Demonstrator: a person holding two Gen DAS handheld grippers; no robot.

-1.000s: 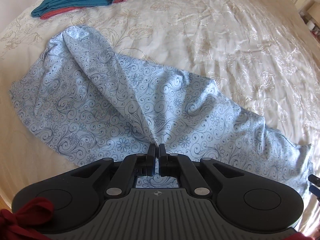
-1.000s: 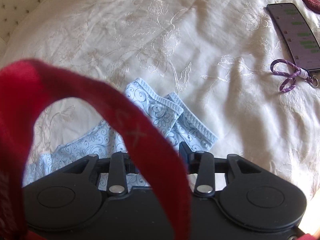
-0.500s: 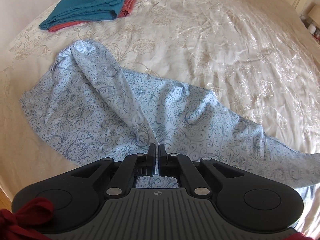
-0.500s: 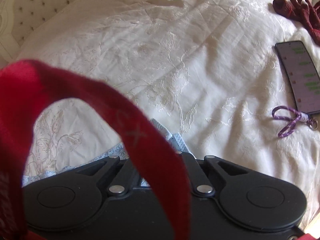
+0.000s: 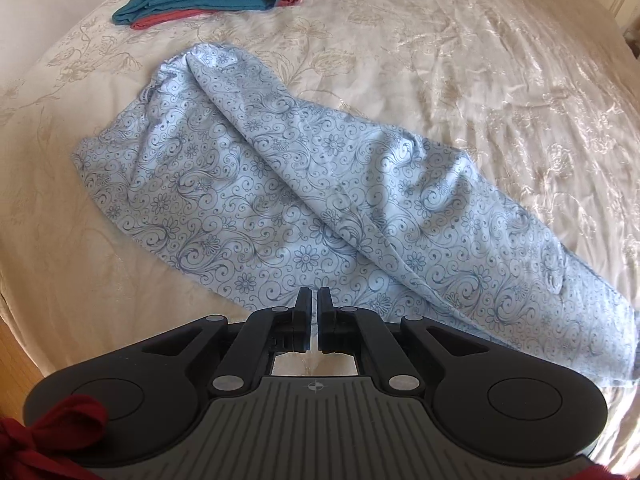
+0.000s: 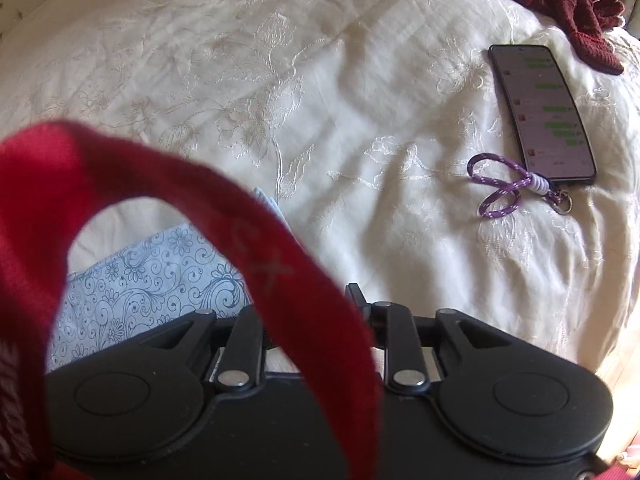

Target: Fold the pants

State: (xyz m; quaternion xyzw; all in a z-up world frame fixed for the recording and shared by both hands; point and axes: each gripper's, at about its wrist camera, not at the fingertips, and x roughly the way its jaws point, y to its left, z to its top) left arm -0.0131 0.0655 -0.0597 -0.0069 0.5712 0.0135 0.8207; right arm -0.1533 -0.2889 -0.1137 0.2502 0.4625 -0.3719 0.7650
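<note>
Your left hand-held gripper (image 5: 314, 294) nearly closed, empty, just above blue floral pants (image 5: 320, 208) on bed (image 5: 480, 60), your right hand-held gripper (image 6: 316, 300) strap-hidden, state unclear.

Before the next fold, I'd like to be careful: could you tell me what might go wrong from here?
The pants carry a raised diagonal ridge; folding over it would likely trap creases. The red strap hides much of the right wrist view, so a grasp there may miss. The phone and lanyard could snag.
</note>
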